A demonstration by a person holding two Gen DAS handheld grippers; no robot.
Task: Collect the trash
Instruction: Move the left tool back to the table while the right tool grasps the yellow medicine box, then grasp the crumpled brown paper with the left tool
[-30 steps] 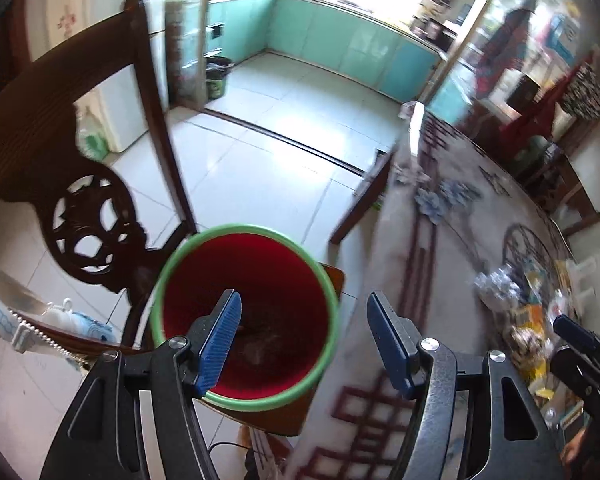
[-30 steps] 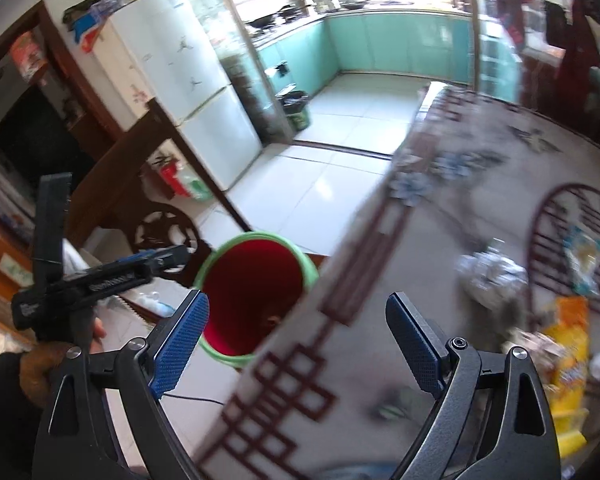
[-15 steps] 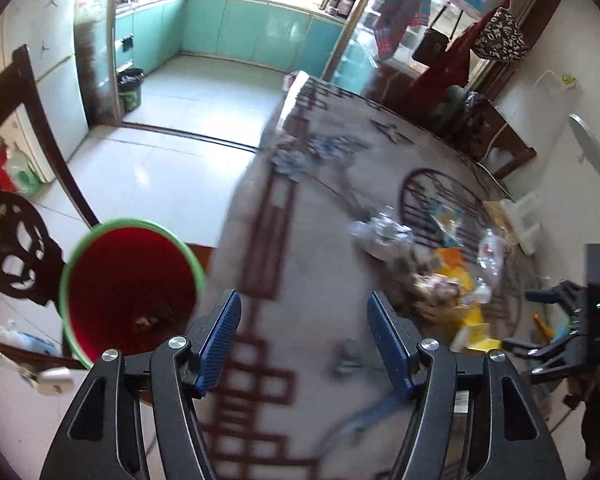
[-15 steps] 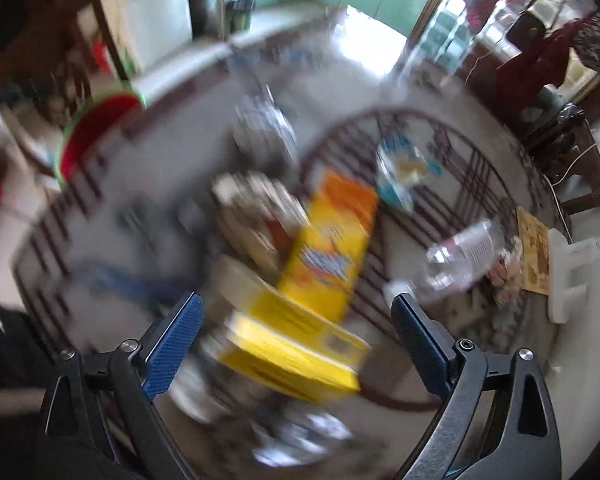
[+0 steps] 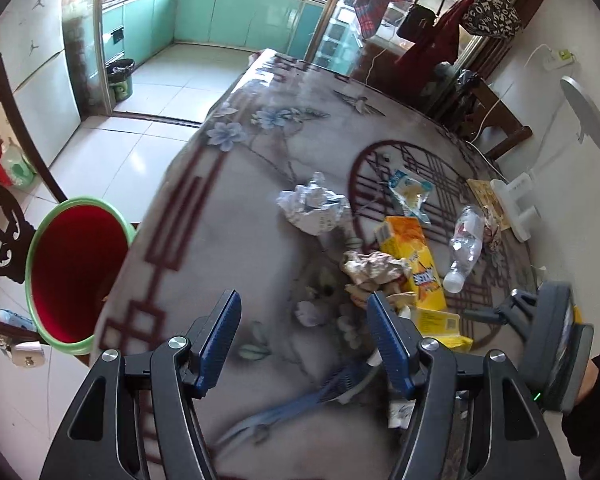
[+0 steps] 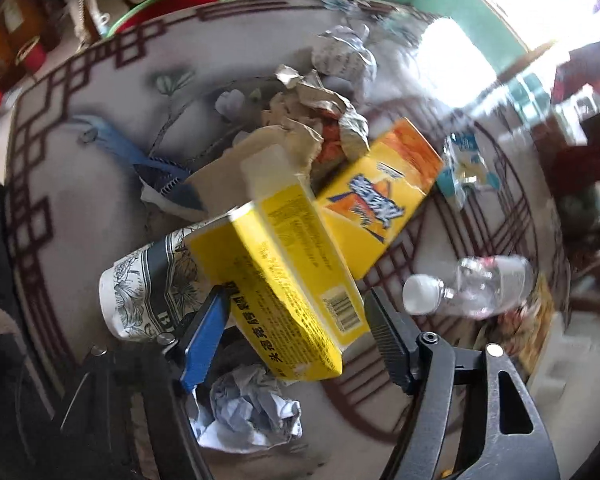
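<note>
A trash pile lies on the patterned table (image 5: 228,240): crumpled white paper (image 5: 312,208), crumpled brown paper (image 5: 372,264), an orange box (image 5: 412,252), a plastic bottle (image 5: 464,248) and a yellow box (image 6: 284,280). My right gripper (image 6: 296,296) points down over the pile. Its jaws are closing with the yellow box between them. The pads stand close on either side, with a thin gap at the right pad. My left gripper (image 5: 304,312) hangs open and empty above the table's near part. A red bin (image 5: 76,264) with a green rim stands off the table's left edge.
A floral paper cup (image 6: 140,292) lies under the yellow box, with a white paper ball (image 6: 248,412) near my right fingers. A blue fly swatter (image 6: 140,156) lies on the near table. A dark carved chair (image 5: 0,232) stands behind the bin. A white stand (image 5: 520,208) sits at the far right edge.
The left wrist view has swung from over the red bin to over the table. My right gripper has rolled, dropped onto the trash pile, and its jaws have narrowed around the yellow box.
</note>
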